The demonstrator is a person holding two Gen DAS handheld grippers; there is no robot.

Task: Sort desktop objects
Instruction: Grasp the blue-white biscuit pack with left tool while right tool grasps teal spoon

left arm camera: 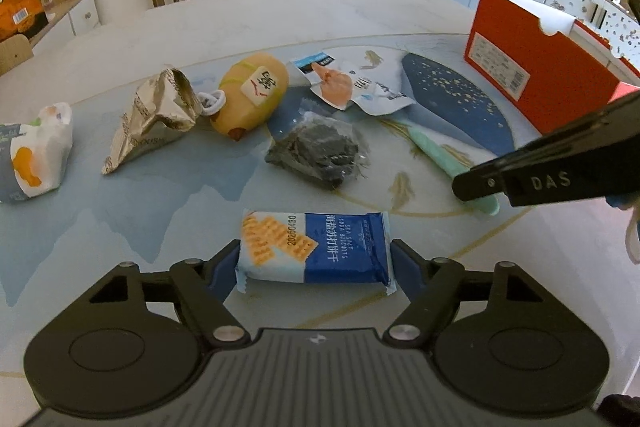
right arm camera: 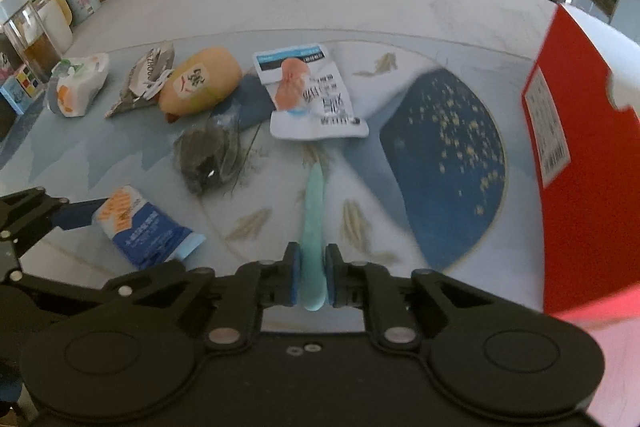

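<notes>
Our left tongs (left arm camera: 315,259) straddle the biscuit packet (left arm camera: 316,251) at the near edge of the surface (left arm camera: 320,11). The blue pads stand at the packet's two short ends, close against the wrapper, but we cannot tell whether they are pressing it. Taking it by the ends suits the packet's flat shape.

Our right tongs (right arm camera: 313,277) are closed on the near end of the pale green tool (right arm camera: 314,211), its length pointing away from us toward the torn white sachet (right arm camera: 308,95). We judge that gripping it at the end keeps the long part free to swing over to the red box (right arm camera: 576,163) on the right, the likely place for sorted things.

The rest lies in a loose row across the far half: a white snack bag (left arm camera: 34,151) on the left, a crumpled foil wrapper (left arm camera: 156,115), a yellow plush toy (left arm camera: 252,93), and nearer, a clear bag of dark dried stuff (left arm camera: 316,151).

The left wrist view shows the packet's print and how both pads flank it; of the right tongs it shows only one black finger over the green tool. The right wrist view shows that closed grip plainly, though blurred, and shows the packet from the side with only one left pad at its end. Neither view shows inside the box.
</notes>
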